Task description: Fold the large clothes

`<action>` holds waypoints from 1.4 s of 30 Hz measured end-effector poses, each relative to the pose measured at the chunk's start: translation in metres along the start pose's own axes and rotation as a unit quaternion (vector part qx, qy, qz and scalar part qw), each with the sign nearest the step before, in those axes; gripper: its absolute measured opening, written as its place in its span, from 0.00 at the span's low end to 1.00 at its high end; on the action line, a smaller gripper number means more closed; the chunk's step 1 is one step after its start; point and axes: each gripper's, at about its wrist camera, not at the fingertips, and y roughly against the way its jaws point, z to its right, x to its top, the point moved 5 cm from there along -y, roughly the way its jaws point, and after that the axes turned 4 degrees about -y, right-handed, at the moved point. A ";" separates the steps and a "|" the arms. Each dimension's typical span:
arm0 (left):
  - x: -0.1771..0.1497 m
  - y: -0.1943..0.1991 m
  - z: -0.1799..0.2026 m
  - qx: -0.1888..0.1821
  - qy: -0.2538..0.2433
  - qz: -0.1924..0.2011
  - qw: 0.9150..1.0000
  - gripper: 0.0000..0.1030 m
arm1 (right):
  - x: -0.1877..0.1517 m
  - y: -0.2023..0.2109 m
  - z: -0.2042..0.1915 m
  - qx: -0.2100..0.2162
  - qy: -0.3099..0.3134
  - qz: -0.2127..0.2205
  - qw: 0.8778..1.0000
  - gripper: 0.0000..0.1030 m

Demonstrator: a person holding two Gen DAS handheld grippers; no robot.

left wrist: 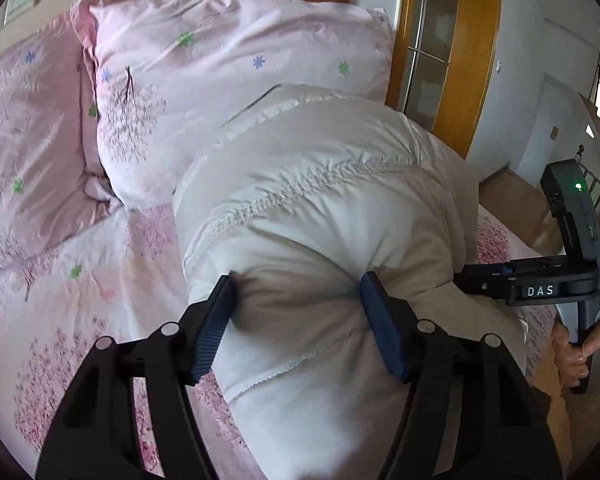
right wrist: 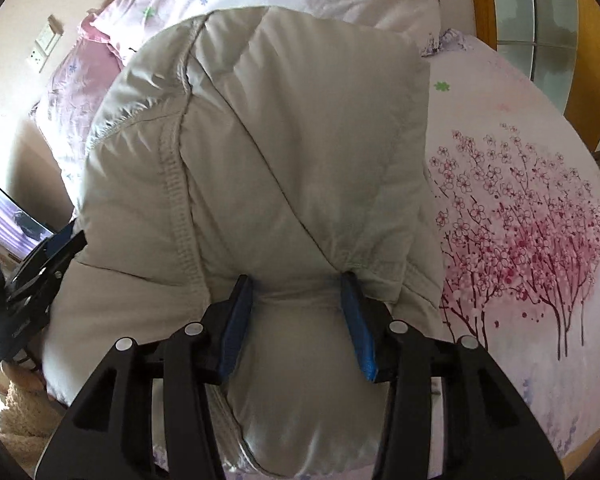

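The left gripper (left wrist: pixel 298 292) at lower centre has matte black arms, ribbed blue fingers (left wrist: pixel 214 330) and silver round pins. At the right edge, the right gripper (left wrist: pixel 472 280) is dark grey with a white "DAS" label, a green light, and a bare-skinned hand (left wrist: pixel 580 344)

The jacket (left wrist: pixel 320 208) hides the bed sheet (left wrist: pixel 112 280) under it, and its near end runs out of the bottom edge in both views. The left gripper (left wrist: pixel 296 292) has its finger bases cut off at the bottom edge. The right gripper (left wrist: pixel 476 280) buries its fingertips in the jacket's fold, and its hand (left wrist: pixel 580 344) is cut by the right edge.
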 end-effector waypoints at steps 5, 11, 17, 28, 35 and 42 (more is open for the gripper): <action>0.020 0.024 -0.019 -0.010 0.026 0.035 0.999 0.61 | 0.003 -0.003 0.003 0.015 0.000 0.001 1.000 0.45; 0.033 -0.006 -0.022 0.022 -0.001 -0.002 1.000 0.61 | 0.014 0.025 -0.010 0.019 0.022 0.013 0.999 0.45; 0.027 -0.005 -0.020 0.042 -0.005 0.002 0.999 0.61 | 0.064 0.050 -0.024 -0.006 0.054 0.061 0.997 0.45; 0.020 -0.020 -0.020 0.043 0.020 -0.018 0.999 0.61 | 0.093 -0.042 -0.010 -0.051 0.056 -0.076 0.994 0.49; 0.016 -0.023 -0.018 0.048 0.018 -0.028 0.998 0.61 | 0.091 -0.037 -0.013 -0.086 0.063 -0.076 0.991 0.49; 0.012 -0.018 -0.023 0.040 0.025 -0.026 0.999 0.61 | 0.048 0.034 -0.013 -0.022 0.029 -0.023 0.999 0.49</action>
